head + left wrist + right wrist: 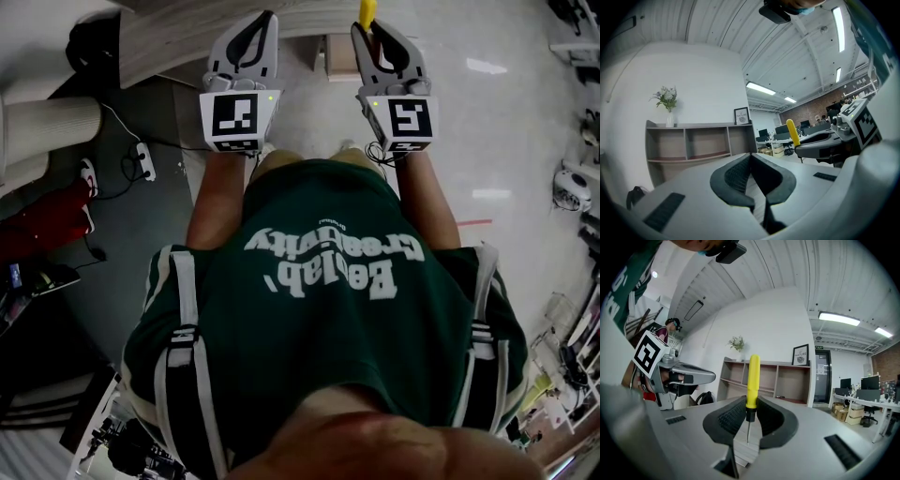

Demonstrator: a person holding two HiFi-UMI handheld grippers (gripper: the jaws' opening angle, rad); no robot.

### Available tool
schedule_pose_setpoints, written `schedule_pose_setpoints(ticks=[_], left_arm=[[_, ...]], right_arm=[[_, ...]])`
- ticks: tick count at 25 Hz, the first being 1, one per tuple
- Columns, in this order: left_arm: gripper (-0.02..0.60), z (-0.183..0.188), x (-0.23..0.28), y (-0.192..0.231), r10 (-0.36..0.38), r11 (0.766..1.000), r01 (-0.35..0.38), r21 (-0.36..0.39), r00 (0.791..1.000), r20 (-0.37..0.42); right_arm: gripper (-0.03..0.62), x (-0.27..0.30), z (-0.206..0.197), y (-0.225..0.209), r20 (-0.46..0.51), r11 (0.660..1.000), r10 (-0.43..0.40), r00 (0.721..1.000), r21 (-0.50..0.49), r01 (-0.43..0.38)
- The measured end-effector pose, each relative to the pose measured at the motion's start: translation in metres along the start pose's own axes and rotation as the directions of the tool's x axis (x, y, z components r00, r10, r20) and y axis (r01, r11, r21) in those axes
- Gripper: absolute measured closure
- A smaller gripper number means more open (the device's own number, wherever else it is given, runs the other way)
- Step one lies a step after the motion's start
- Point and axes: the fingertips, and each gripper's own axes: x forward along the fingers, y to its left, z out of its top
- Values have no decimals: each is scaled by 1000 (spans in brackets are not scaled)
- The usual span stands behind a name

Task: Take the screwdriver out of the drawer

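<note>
- The right gripper [750, 414] is clamped on the screwdriver [753, 380]. Its ribbed pads press on the lower end of the yellow handle, where the black collar meets the shaft.
- The screwdriver stands upright in that grip, handle up and thin metal shaft pointing down between the jaws. Gripping near the collar probably stops the tool from swinging.
- In the head view the yellow handle tip pokes out just past the right gripper's jaws, in front of the person's chest and above the pale floor [525, 112].
- The left gripper [751, 174] has its jaws together with nothing between them. It sits beside the right gripper at about the same height and seems to have no job at present.
- Both grippers point level toward a white wall with a shelf unit [693, 145]. A vase of flowers [668, 101] and a framed picture [741, 116] stand on top of it.
- No drawer shows in any view. With the tool held in open air, the removal looks done, and only setting the tool down or presenting it may remain.
</note>
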Motion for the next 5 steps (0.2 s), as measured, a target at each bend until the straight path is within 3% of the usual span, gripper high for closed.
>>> schedule_pose_setpoints(ticks=[5], left_arm=[[563,-6,-6,2,-7,1000,7,9,1000,8]], right_arm=[[508,2,-6,8,-8,1000,0,1000,1,0]])
